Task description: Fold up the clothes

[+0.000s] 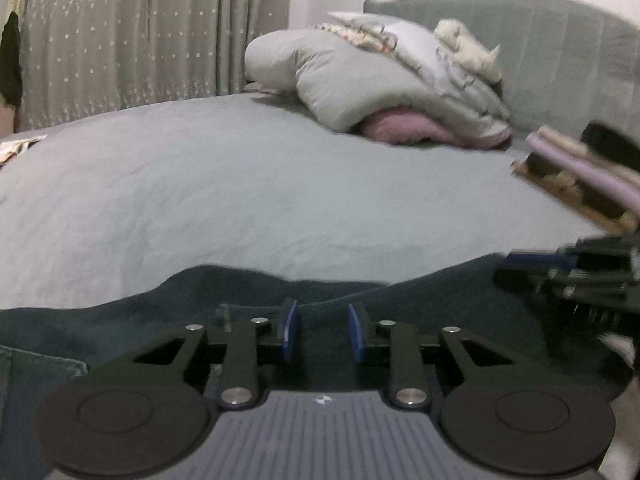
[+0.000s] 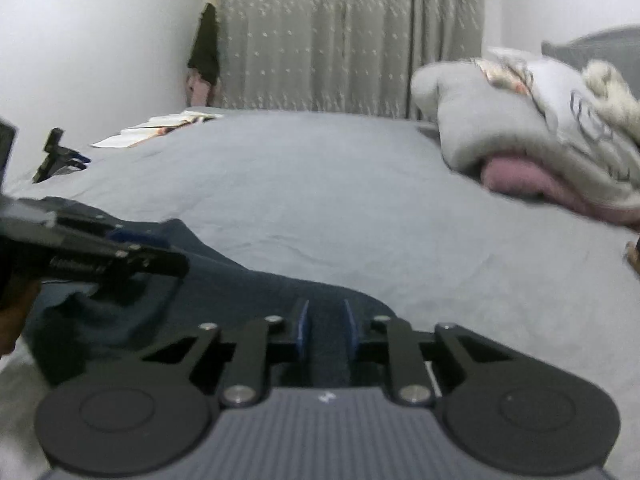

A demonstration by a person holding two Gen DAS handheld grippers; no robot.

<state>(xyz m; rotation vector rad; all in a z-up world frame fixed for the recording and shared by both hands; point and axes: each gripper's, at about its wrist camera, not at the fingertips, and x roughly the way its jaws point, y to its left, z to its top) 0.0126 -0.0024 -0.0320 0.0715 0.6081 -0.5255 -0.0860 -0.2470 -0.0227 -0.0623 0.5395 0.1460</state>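
A dark blue denim garment [image 1: 248,300] lies on the grey bed [image 1: 240,184], its far edge just ahead of both grippers. My left gripper [image 1: 323,330] is open over the cloth, blue pads apart, nothing between them. My right gripper [image 2: 326,326] is also over the garment [image 2: 248,292], its pads a narrow gap apart with dark cloth between them; I cannot tell whether they grip it. The right gripper shows blurred at the right of the left wrist view [image 1: 568,276]. The left gripper shows blurred at the left of the right wrist view [image 2: 104,256].
A heap of grey and pink bedding and clothes [image 1: 384,80] sits near the headboard [image 1: 540,40]. A stack of folded clothes [image 1: 580,176] lies at the right. Papers [image 2: 156,128] and a black object [image 2: 56,156] lie at the bed's far left edge. Curtains [image 2: 340,36] hang behind.
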